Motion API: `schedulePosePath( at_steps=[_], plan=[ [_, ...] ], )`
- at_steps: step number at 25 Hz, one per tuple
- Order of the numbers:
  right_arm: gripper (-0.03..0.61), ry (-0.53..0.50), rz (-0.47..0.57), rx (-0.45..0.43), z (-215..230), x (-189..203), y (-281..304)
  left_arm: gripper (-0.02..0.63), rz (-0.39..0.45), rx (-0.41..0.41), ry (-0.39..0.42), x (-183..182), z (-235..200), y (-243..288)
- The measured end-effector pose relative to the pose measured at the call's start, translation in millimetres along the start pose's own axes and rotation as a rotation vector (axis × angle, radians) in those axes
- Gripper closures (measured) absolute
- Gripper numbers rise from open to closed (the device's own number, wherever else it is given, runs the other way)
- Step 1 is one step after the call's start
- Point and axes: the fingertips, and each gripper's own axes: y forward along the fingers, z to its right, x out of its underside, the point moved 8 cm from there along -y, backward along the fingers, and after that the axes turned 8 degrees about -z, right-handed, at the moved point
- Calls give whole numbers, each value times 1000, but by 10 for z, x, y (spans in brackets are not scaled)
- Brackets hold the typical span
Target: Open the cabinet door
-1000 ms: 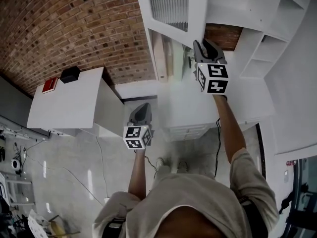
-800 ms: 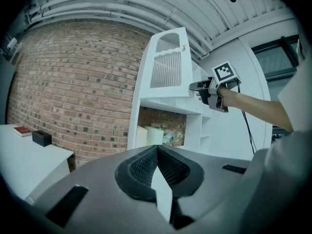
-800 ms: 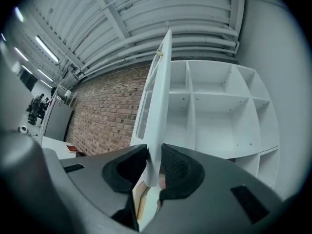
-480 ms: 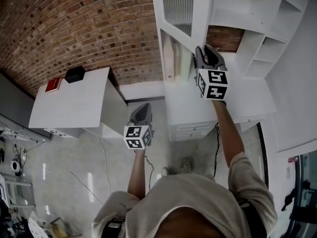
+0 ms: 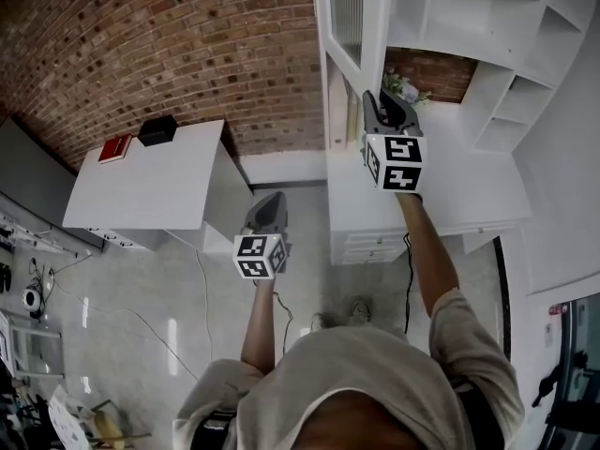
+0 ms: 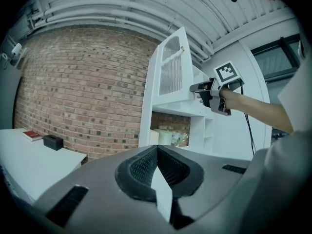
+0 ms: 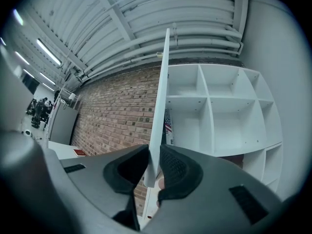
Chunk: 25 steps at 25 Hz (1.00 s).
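A brick wall [image 5: 187, 54] and a white table [image 5: 150, 190] bearing a red book [image 5: 115, 148] and black box [image 5: 157, 129] lie left of the white shelf unit [image 5: 469, 26]. The cabinet door [image 5: 352, 17], at the unit's left side, juts toward the person. Its near edge is pinched by the right gripper [image 5: 375, 101], whose jaws have just been closing on it. The left gripper [image 5: 272, 198] hangs nearer and to the left, jaws together on nothing. The door has swung wider than a second ago.

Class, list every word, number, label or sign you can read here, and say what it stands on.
No readable text anywhere.
Cubes on the left gripper and right gripper: square marker patterns, no letters.
Red book on the white table: cover too small to read.
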Motion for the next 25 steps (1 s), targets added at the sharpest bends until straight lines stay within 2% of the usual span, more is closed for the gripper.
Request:
schedulePosePath(
  at_steps=[17,25],
  plan=[
    [479,-38,18,-109,-677,-106,127,586,18,-100,-38,16,-252,-377],
    [476,-42,24,-129,-768,-133,116,588,23,-100,-40,-2,-275,-402]
  ],
)
